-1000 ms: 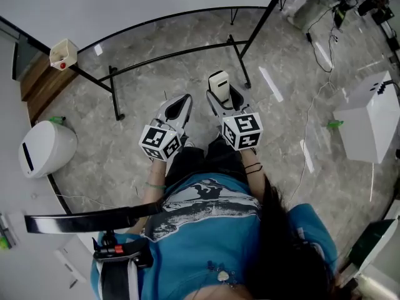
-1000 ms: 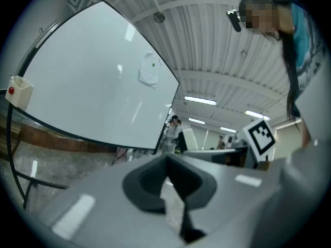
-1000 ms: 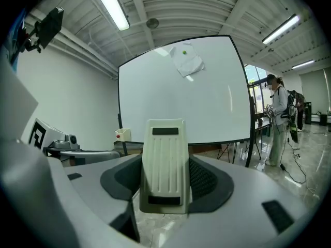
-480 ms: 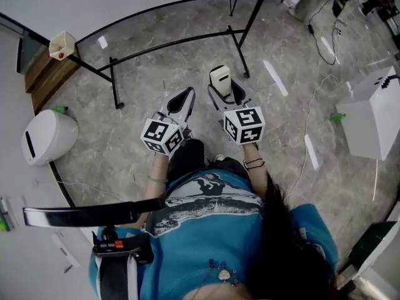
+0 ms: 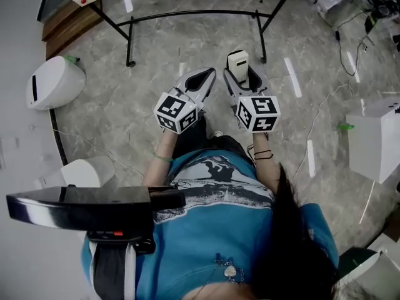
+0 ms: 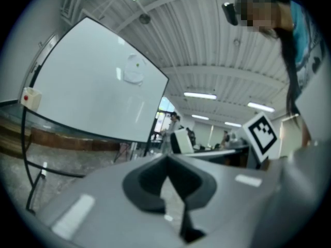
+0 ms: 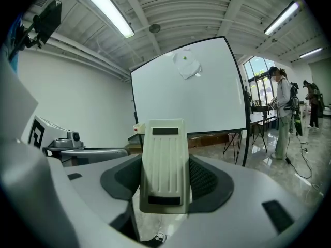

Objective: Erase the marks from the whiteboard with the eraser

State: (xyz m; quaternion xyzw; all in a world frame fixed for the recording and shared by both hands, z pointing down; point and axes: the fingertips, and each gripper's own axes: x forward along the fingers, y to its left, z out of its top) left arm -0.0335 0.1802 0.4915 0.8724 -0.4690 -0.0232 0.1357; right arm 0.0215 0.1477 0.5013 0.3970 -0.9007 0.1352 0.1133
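Note:
The whiteboard (image 7: 189, 92) stands upright ahead, carrying a pale smudged mark (image 7: 187, 65) near its top middle. The left gripper view also has the whiteboard (image 6: 88, 87) and the mark (image 6: 135, 74). My right gripper (image 7: 164, 165) is shut on a cream ribbed eraser (image 7: 163, 154), which sticks up between the jaws. From the head view the eraser (image 5: 237, 61) shows at the tip of the right gripper (image 5: 240, 75). My left gripper (image 5: 205, 79) is held beside it, shut with nothing in it. Both are held in front of the person, well short of the board.
The board's black stand legs (image 5: 194, 14) cross the marble floor ahead. A white rounded bin (image 5: 53, 83) sits at the left, a white box (image 5: 375, 136) at the right, with cables (image 5: 315, 114) on the floor. People (image 7: 283, 110) stand at the far right.
The head view has swung so the floor and the stand have shifted; both grippers sit a little higher and further right in the frame. The eraser stays held.

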